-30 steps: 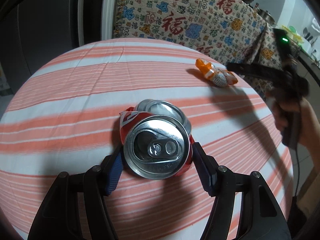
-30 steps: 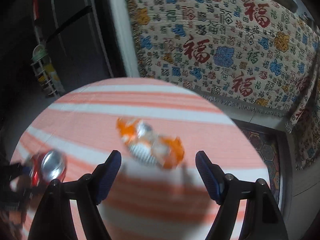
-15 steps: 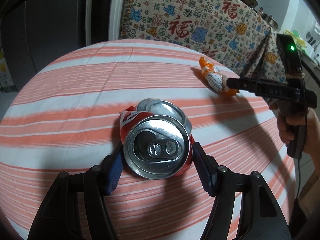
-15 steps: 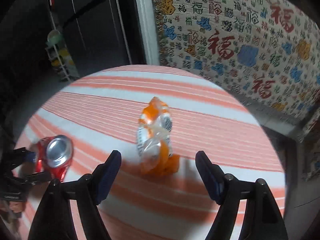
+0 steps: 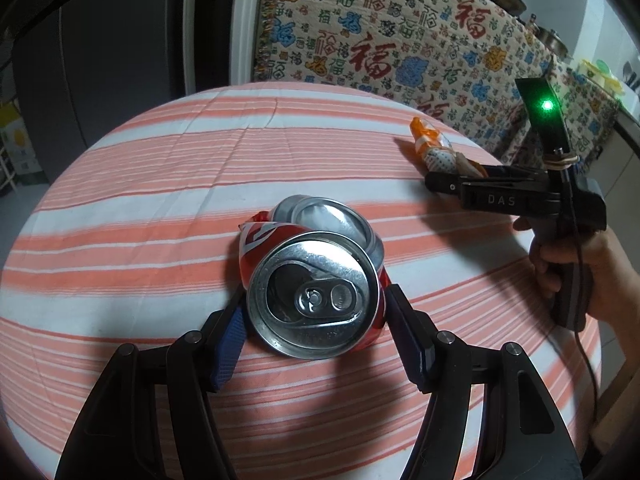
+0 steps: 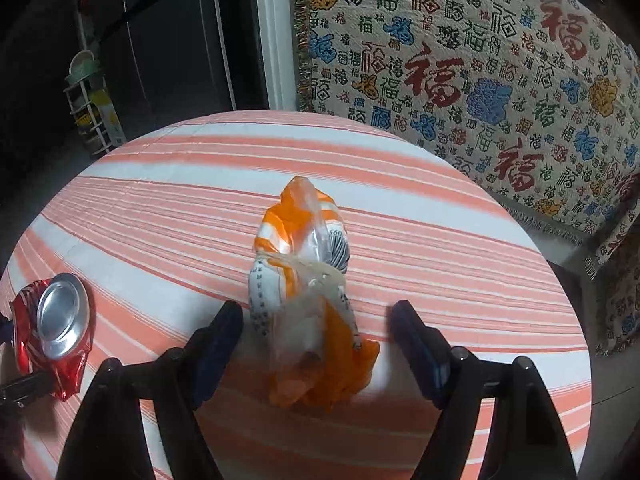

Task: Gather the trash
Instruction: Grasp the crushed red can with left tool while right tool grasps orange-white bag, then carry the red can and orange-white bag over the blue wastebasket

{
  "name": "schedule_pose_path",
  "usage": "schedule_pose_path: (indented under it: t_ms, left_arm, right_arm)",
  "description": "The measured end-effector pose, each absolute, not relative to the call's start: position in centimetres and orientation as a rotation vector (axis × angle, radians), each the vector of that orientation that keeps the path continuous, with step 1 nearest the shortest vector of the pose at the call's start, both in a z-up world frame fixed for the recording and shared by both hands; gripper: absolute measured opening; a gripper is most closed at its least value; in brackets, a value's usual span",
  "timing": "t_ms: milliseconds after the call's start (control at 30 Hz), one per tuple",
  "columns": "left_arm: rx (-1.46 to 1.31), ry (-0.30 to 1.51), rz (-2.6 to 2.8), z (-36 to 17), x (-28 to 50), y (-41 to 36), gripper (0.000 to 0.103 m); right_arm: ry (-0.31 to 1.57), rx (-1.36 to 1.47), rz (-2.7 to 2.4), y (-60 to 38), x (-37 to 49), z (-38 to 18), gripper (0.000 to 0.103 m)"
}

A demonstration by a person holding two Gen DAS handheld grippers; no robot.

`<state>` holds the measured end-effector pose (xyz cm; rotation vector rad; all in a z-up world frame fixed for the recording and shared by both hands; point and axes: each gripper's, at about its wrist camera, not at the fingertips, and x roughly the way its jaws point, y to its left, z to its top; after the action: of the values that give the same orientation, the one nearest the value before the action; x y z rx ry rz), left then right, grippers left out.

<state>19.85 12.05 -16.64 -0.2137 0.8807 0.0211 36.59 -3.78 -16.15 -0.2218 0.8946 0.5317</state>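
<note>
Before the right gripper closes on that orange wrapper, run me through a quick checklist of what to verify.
1. Orange wrapper lies between the right gripper fingers: ok.
2. Right jaws stand open, gaps on both sides of the wrapper: ok.
3. Fingertips low enough to catch the wrapper: cannot tell.
4. Crushed red can sits between the left gripper pads: ok.
5. Left pads firmly pressing the can: cannot tell.
6. Striped tablecloth beside the wrapper free of snags: ok.
</note>
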Motion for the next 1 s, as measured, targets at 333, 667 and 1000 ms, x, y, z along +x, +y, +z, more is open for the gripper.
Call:
schedule_pose_path:
  t_ms: [333, 667, 1000]
  left_arm:
    - [-0.209, 0.876, 0.025, -16.6, 19.8, 12.0, 0.068]
    - [-0.223, 0.851, -0.023, -15.6, 19.0, 11.7, 0.066]
    - [-0.176, 0.808, -0.146, -12.2, 17.7, 6.6, 0.065]
  right_arm:
    - [0.952, -0.232, 0.535, -3.0, 37.3, -14.8, 0.079]
    - [0.968, -0.151, 0.55, -4.6, 35.4, -13.5, 0.044]
    - [0.931, -0.061, 0.558, -11.4, 28.4, -10.3, 0.044]
